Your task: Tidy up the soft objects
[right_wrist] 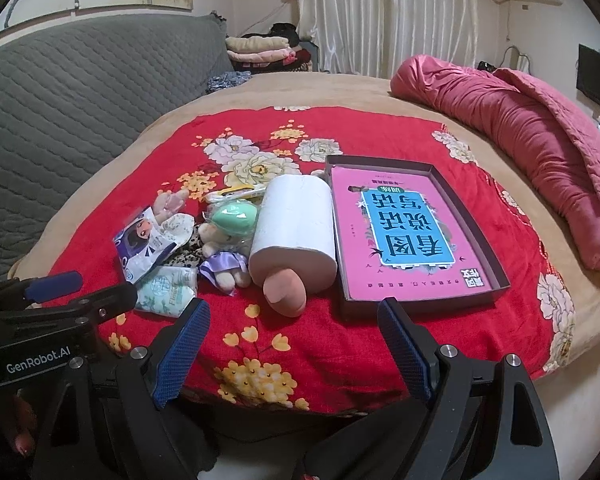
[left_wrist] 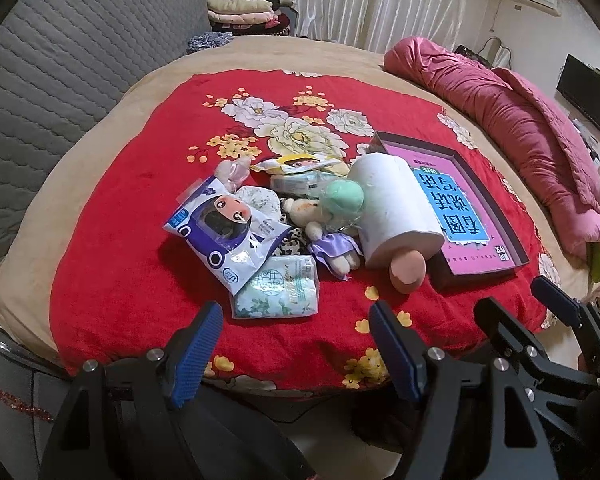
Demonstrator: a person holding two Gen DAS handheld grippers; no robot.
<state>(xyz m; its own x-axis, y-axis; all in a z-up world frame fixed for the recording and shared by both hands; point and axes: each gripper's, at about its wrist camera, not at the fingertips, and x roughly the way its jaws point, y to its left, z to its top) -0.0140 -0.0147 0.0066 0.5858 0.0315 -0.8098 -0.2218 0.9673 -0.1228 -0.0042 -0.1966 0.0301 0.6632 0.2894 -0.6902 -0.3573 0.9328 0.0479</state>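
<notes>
I see a bed (right_wrist: 380,92) with a tan cover, and a red flowered blanket (right_wrist: 340,344) spread over its near part. On the blanket lies a shallow box (right_wrist: 500,280) with a pink book inside. Just left of it a white paper roll (right_wrist: 296,224) lies on its side, touching the box, with a beige sponge (right_wrist: 285,293) at its near end. Left of the roll is a heap: a green sponge (right_wrist: 232,216), a plush doll (right_wrist: 224,258), tissue packs (right_wrist: 166,288) and a wipes pack (right_wrist: 140,246). A pink quilt (right_wrist: 520,140) lies bunched along the bed's right side.

Left claw (left_wrist: 296,338) and right claw (right_wrist: 294,334) side by side, jaws spread, empty
</notes>
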